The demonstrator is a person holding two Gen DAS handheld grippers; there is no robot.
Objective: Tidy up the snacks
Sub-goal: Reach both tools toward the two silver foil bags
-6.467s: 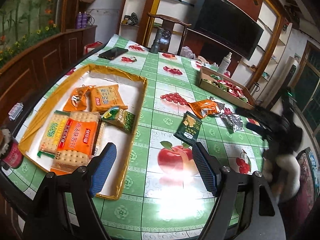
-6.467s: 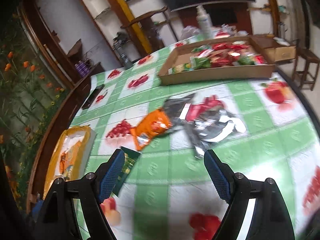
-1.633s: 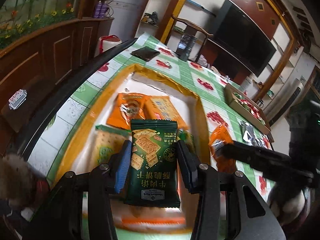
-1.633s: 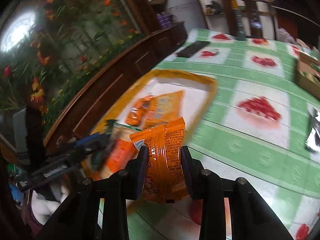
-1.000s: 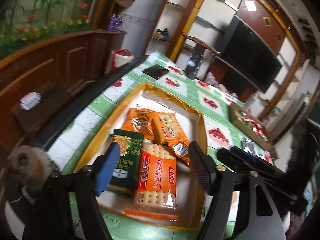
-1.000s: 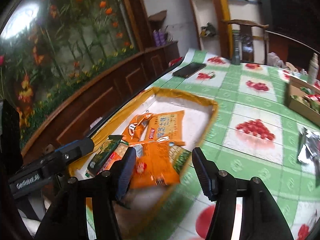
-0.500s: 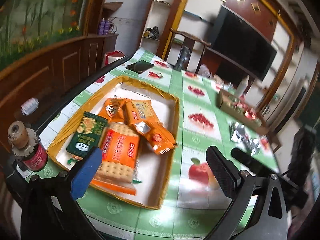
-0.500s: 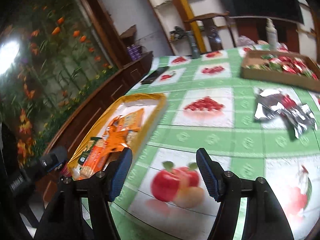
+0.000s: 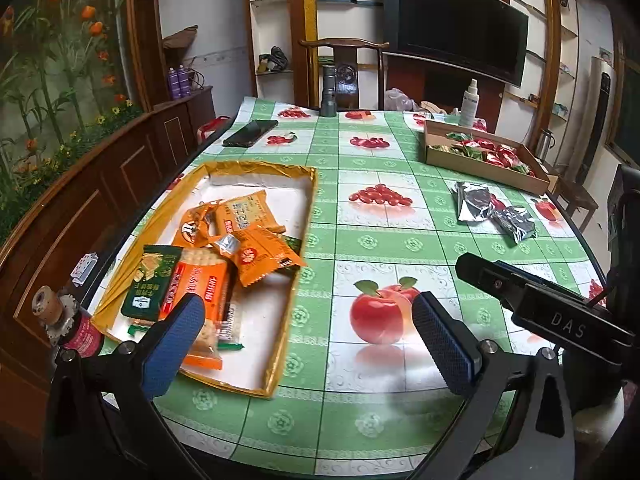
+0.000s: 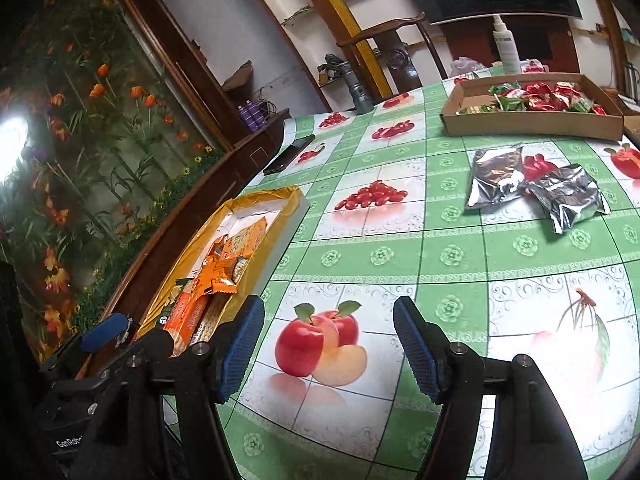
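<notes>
Both claws empty above the table; two silver packets (image 9: 494, 212) not yet in the yellow tray (image 9: 308, 216).

Left gripper (image 9: 308, 336) stands at its widest, nothing between the pads; right gripper (image 10: 328, 348) about half open, also holding nothing, its jaws having just been opening. Tray holds the green cracker packet (image 9: 150, 280), the long orange biscuit pack (image 9: 196, 292) and an orange pouch (image 9: 260, 258) lying loose on top. Silver packets lie well apart from the tray, on the side toward the cardboard box (image 9: 480, 160), overlapping each other; the nearer one's long axis runs slantwise, far end pointing toward the box. Risk, as judged: foil is slick and crumpled, so a half-open claw may pinch both packets at once or slide off; the top pouch could slip over the tray rim if a new packet is dropped on the heap.
</notes>
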